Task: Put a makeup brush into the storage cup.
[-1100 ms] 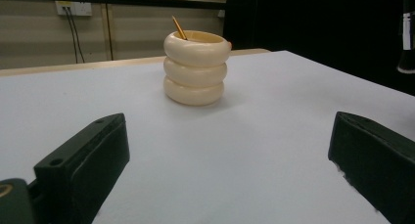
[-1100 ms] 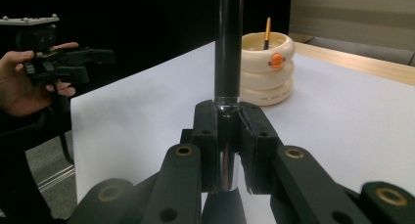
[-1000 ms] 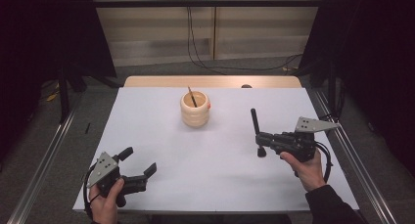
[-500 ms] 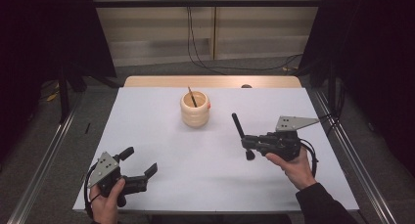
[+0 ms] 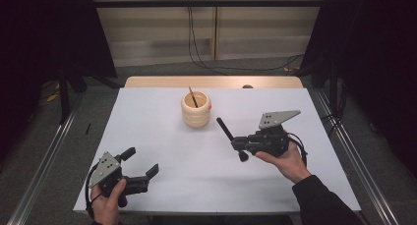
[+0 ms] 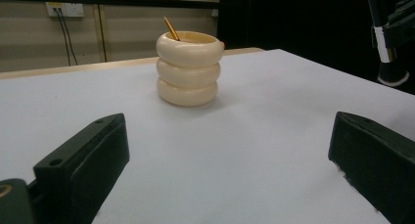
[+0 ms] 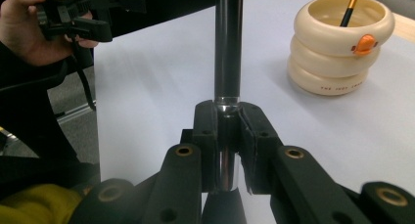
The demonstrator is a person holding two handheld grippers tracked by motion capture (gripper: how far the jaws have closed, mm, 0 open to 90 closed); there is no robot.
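Observation:
A cream cup (image 5: 195, 109) made of three stacked rings stands at the table's far middle, with a thin brown-and-gold stick (image 5: 193, 97) leaning inside it. My right gripper (image 5: 236, 144) hovers to the right of and nearer than the cup, shut on a black brush (image 5: 225, 129) with its handle tilted toward the cup and its dark head (image 5: 243, 156) low. In the right gripper view the pads (image 7: 211, 136) clamp the brush's silver ferrule (image 7: 228, 99), with the cup (image 7: 340, 45) ahead to the right. My left gripper (image 5: 141, 161) rests open at the front left, jaws wide and pointing at the cup (image 6: 188, 70).
A white sheet covers the table (image 5: 162, 136), with a wooden strip (image 5: 147, 81) along the far edge. Metal rails (image 5: 44, 156) run along both sides. Cables (image 5: 196, 43) hang on the wall behind. The person's hand (image 7: 29, 28) holds the left gripper in the right gripper view.
My right gripper has carried the brush leftward toward the cup and a little up. The left gripper has stayed where it was.

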